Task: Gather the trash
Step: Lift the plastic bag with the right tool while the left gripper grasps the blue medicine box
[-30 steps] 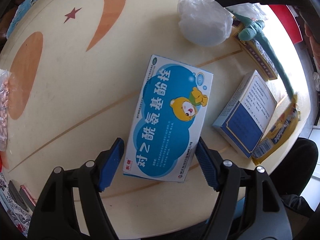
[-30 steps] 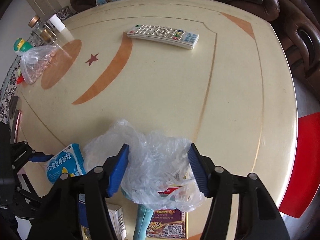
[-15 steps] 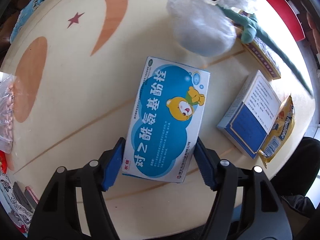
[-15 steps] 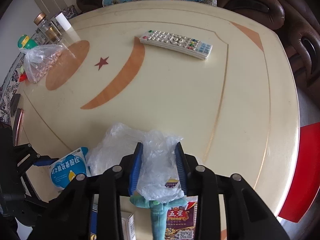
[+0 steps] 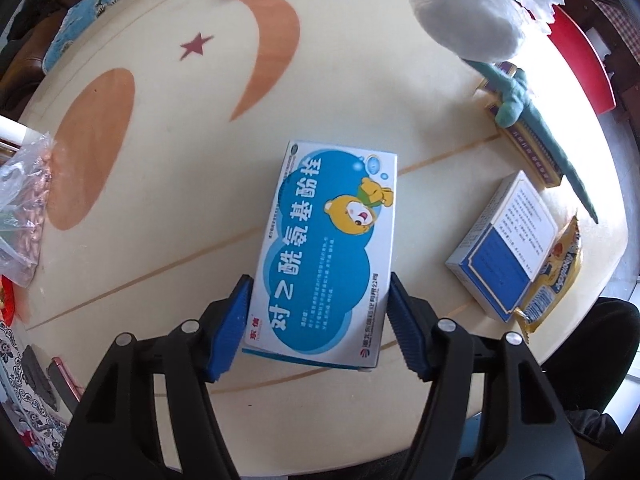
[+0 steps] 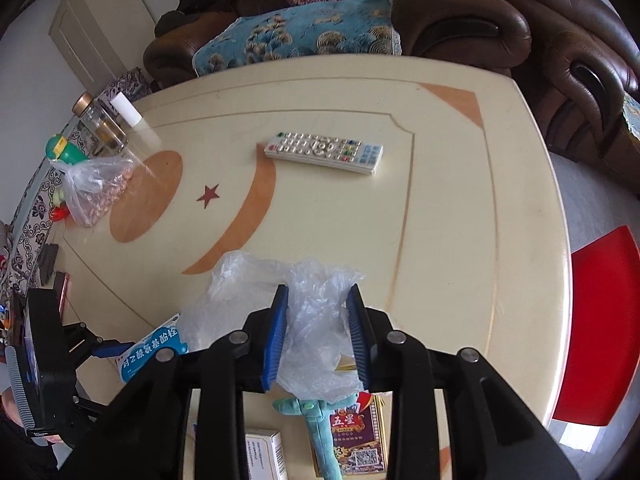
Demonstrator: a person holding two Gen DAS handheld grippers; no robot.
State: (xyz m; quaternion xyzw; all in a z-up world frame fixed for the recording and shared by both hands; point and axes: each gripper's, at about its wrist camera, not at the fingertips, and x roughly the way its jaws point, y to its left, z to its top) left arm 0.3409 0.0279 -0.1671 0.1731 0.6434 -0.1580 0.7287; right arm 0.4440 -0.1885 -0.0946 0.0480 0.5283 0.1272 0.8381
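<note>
A blue-and-white medicine box (image 5: pixel 332 240) with a cartoon bear lies lengthwise between the blue pads of my left gripper (image 5: pixel 319 278). The jaws are closing and both pads touch the box's long sides. My right gripper (image 6: pixel 317 288) is shut on a crumpled clear plastic bag (image 6: pixel 316 332) and holds it above the cream table (image 6: pixel 460 220). In the left wrist view the bag (image 5: pixel 468 20) hangs at the top right. The medicine box (image 6: pixel 154 346) shows at the lower left of the right wrist view.
A green toy lizard (image 5: pixel 532 120) lies on a purple box. A blue carton (image 5: pixel 504 248) and a yellow snack packet (image 5: pixel 556 272) sit near the right edge. A remote (image 6: pixel 324 152), a bag of peanuts (image 6: pixel 96 188), a red stool (image 6: pixel 596 320) and a sofa surround.
My right gripper closed on the plastic bag and lifted it off the lizard and purple box. My left gripper's pads narrowed from a gap beside the medicine box to touching it.
</note>
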